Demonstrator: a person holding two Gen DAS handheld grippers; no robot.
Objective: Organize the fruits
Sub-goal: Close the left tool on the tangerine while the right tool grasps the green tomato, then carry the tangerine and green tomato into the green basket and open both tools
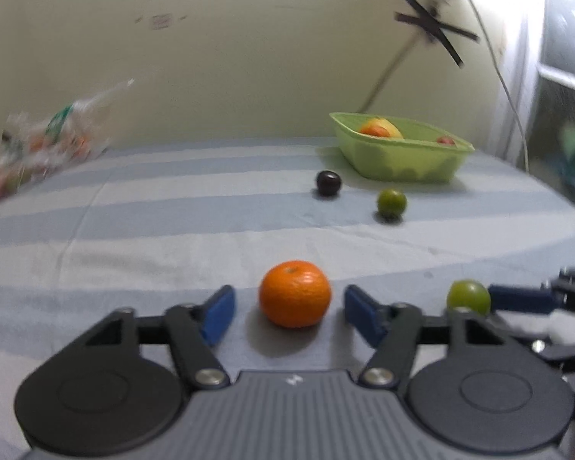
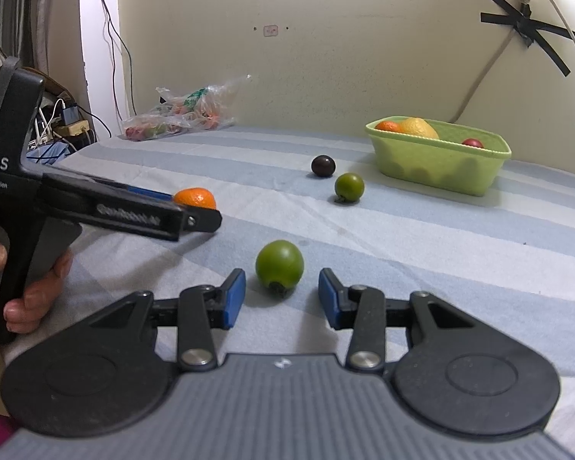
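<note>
Left gripper (image 1: 289,316) jaws wide around the orange (image 1: 295,293) — right gripper (image 2: 281,297) jaws wide around a green fruit (image 2: 279,264).

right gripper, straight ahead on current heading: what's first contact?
The near green fruit. It sits on the striped cloth just ahead of the open right gripper, roughly centred between the blue pads, not yet touching either.

Striped cloth sheet (image 2: 421,230): matt, lightly creased. Green basket (image 2: 440,165): matt plastic, slightly translucent. Orange tangerine (image 1: 295,293): pebbled, glossy skin. Near green fruit (image 2: 279,264): smooth, slight sheen. Dark fruit (image 2: 323,166): smooth, dull shine. Right gripper (image 2: 281,299): matt black plastic links, shiny metal pivots, blue rubbery pads (image 2: 235,299). Plastic bag (image 2: 180,115): clear, crinkled, glossy.
</note>
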